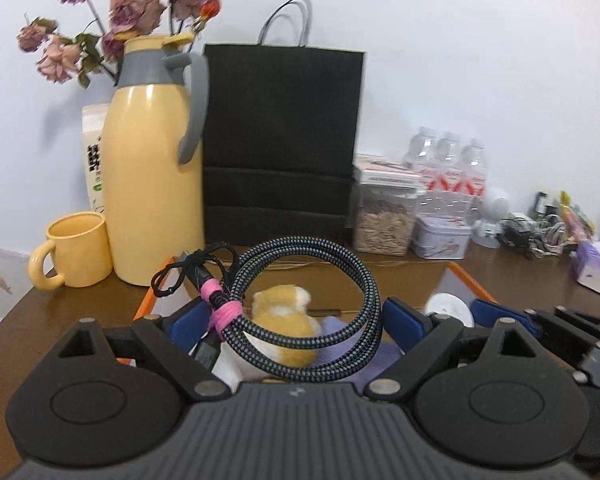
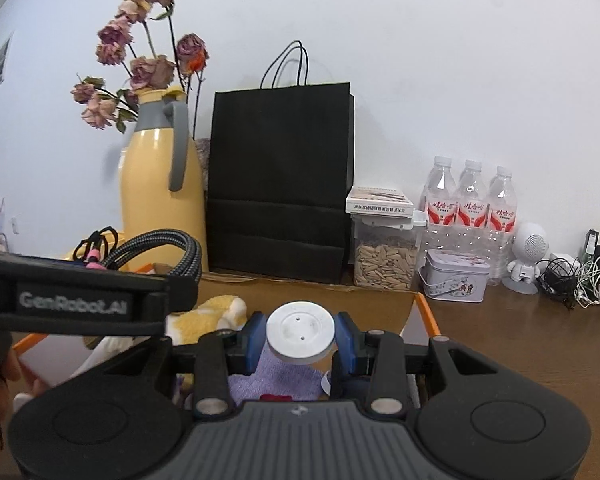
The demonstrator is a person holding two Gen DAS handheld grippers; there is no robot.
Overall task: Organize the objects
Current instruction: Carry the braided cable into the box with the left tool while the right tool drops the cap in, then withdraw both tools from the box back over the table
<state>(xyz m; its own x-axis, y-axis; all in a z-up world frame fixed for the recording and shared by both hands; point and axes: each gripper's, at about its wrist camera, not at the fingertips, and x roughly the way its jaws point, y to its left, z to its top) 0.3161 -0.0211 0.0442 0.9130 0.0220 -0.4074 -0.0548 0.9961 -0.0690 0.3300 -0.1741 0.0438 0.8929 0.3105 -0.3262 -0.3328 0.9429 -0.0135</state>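
My left gripper (image 1: 296,320) holds a coiled black-and-blue braided cable (image 1: 332,276) bound with a pink tie, between its blue fingers, above an orange-rimmed box (image 1: 470,280). In the box lie a yellow-and-white plush toy (image 1: 288,312) and a purple cloth (image 1: 374,364). My right gripper (image 2: 300,340) is shut on a white round disc (image 2: 300,330) and holds it over the same box (image 2: 428,314), above the purple cloth (image 2: 280,380). The left gripper with the cable (image 2: 160,252) shows at the left of the right wrist view, beside the plush toy (image 2: 208,316).
Behind the box stand a yellow thermos jug (image 1: 156,184) with dried roses, a yellow mug (image 1: 74,250), a black paper bag (image 1: 280,140), a seed jar (image 1: 384,220), a tin (image 1: 442,238), water bottles (image 2: 470,200) and a tangle of chargers (image 2: 580,276) on the brown table.
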